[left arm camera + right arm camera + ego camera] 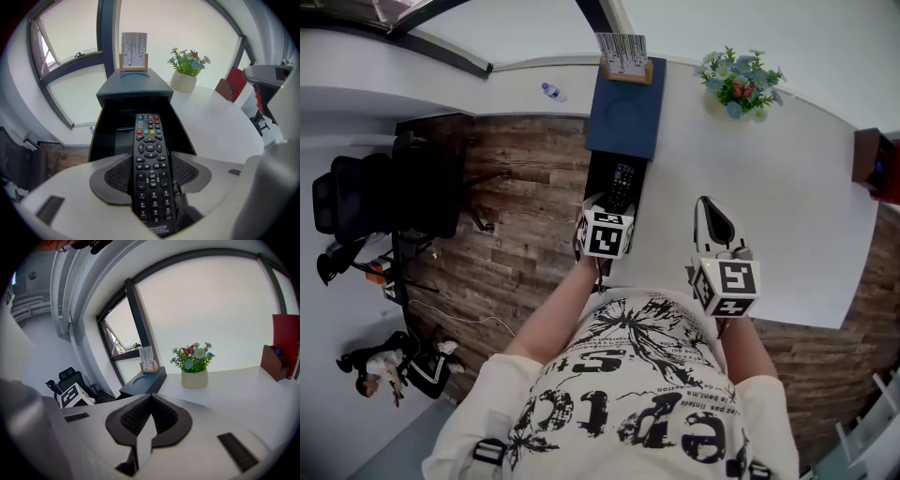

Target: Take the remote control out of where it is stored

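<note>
left gripper [150,161]: fingers apart, astride remote control [149,133], not clamped | remote control: between left fingers, lying in open drawer [110,140] | right gripper [150,399]: fingers together, empty, desk [787,206] beneath | progress: drawer open, reach made; judged left: clamp, lift out

My L gripper [150,164] tips steeply down, jaws wide apart. My R gripper [150,401] points fwd, just a bit down, jaws pressed together.

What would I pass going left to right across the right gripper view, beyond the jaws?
Black office chair → card in a wooden stand → potted flowers → red box.
</note>
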